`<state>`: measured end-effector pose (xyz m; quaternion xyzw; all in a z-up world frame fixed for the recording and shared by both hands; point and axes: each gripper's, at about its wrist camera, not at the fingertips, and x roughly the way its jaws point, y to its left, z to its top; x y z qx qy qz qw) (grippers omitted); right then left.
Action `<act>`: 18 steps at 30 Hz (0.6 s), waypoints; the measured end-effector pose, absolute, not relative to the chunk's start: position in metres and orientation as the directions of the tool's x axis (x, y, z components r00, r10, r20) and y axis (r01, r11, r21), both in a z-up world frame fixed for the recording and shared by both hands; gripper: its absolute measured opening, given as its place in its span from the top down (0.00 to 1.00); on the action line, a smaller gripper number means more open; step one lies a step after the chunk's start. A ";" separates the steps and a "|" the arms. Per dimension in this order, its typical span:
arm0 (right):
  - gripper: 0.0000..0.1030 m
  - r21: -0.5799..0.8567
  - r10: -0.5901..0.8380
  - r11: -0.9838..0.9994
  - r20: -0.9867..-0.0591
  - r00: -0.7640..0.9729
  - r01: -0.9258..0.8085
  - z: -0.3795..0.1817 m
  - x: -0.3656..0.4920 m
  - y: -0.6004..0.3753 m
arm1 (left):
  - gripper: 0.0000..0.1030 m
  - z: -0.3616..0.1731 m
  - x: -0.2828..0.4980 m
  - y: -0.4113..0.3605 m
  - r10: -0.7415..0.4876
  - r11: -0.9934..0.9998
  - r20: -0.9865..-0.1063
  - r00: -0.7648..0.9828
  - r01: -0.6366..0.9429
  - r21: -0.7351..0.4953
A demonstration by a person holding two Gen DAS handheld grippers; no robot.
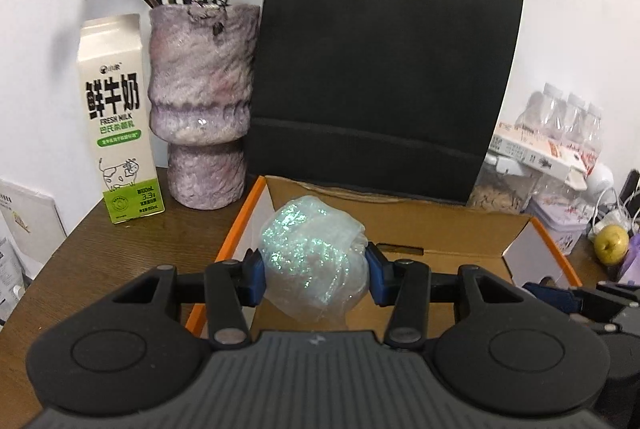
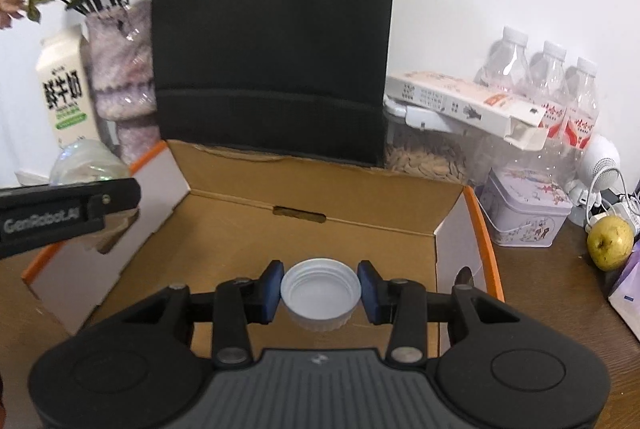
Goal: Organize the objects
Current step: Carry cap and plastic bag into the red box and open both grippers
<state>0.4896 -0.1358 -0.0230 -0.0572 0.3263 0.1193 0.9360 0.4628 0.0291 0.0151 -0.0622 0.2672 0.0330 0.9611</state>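
My left gripper [image 1: 315,269] is shut on a clear glittery ball-shaped container [image 1: 316,261], its blue pads pressing both sides, and holds it above the left part of an open cardboard box [image 1: 452,237] with orange edges. In the right wrist view my right gripper [image 2: 320,289] is shut on a white screw lid [image 2: 320,291], open side up, over the box floor [image 2: 248,229]. The left gripper's black body [image 2: 60,209] shows at the left edge there, with the clear container [image 2: 86,161] poking out behind it. The right gripper's blue fingers [image 1: 548,295] show low at the right of the left wrist view.
A black paper bag [image 1: 384,77] stands behind the box. Left of it stand a mottled purple vase [image 1: 202,101] with dried flowers and a milk carton [image 1: 120,117]. Right of the box are a tin [image 2: 524,213], clear bottles [image 2: 556,85], a white carton [image 2: 468,105] and a yellow-green fruit [image 2: 610,243].
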 end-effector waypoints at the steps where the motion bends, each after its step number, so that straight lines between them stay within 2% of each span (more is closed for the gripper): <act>1: 0.62 -0.031 0.181 0.966 -0.628 0.757 -0.257 -0.026 0.492 -0.135 | 0.53 0.013 0.464 0.030 0.032 0.990 -0.520 0.853 -0.098 -0.099; 11: 0.62 -0.039 0.158 0.970 -0.649 0.744 -0.240 -0.040 0.502 -0.134 | 0.53 0.005 0.468 0.029 0.037 0.994 -0.499 0.866 -0.084 -0.072; 14: 0.61 -0.042 0.148 0.972 -0.660 0.737 -0.233 -0.044 0.503 -0.135 | 0.49 0.007 0.465 0.027 0.032 0.994 -0.488 0.873 -0.077 -0.073; 15: 0.53 -0.044 0.144 0.972 -0.661 0.736 -0.230 -0.044 0.502 -0.136 | 0.42 0.008 0.465 0.027 0.037 0.994 -0.484 0.874 -0.081 -0.070; 16: 0.37 -0.046 0.138 0.974 -0.659 0.739 -0.223 -0.045 0.501 -0.137 | 0.36 0.008 0.464 0.026 0.046 0.994 -0.480 0.876 -0.087 -0.064; 17: 0.28 -0.047 0.135 0.975 -0.656 0.742 -0.218 -0.045 0.501 -0.138 | 0.22 0.009 0.463 0.026 0.049 0.994 -0.473 0.880 -0.088 -0.062; 18: 0.14 -0.049 0.131 0.976 -0.652 0.747 -0.213 -0.044 0.500 -0.140 | 0.10 0.009 0.463 0.026 0.051 0.994 -0.466 0.883 -0.090 -0.061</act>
